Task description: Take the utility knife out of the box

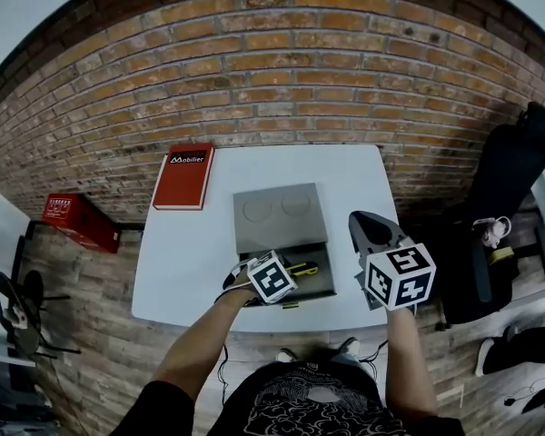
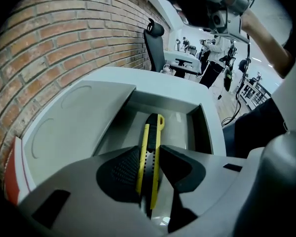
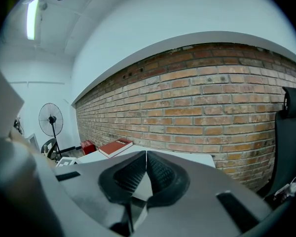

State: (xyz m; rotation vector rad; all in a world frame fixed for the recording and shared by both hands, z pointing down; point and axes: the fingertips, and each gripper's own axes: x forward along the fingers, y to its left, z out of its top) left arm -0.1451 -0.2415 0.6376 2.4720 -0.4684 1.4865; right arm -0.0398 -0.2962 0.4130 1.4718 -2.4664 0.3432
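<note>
A grey box (image 1: 320, 291) stands open on the white table (image 1: 182, 262), its lid (image 1: 280, 216) slid back toward the wall. The yellow and black utility knife (image 1: 302, 268) lies in the open tray. My left gripper (image 1: 291, 273) points steeply down into the box. In the left gripper view the utility knife (image 2: 151, 132) runs lengthwise between the pads, and the left gripper (image 2: 150, 157) is shut on it, both pads against its sides. The box wall (image 2: 207, 132) rises to the right. My right gripper (image 1: 368, 230) hovers right of the box; seen in its own view, the right gripper (image 3: 146, 154) is shut and holds nothing.
A red book (image 1: 184, 176) lies at the table's far left corner. A brick wall (image 1: 282, 71) backs the table. A red crate (image 1: 80, 222) sits on the floor at left, a black chair (image 1: 513, 180) at right. A standing fan (image 3: 51, 120) shows far left.
</note>
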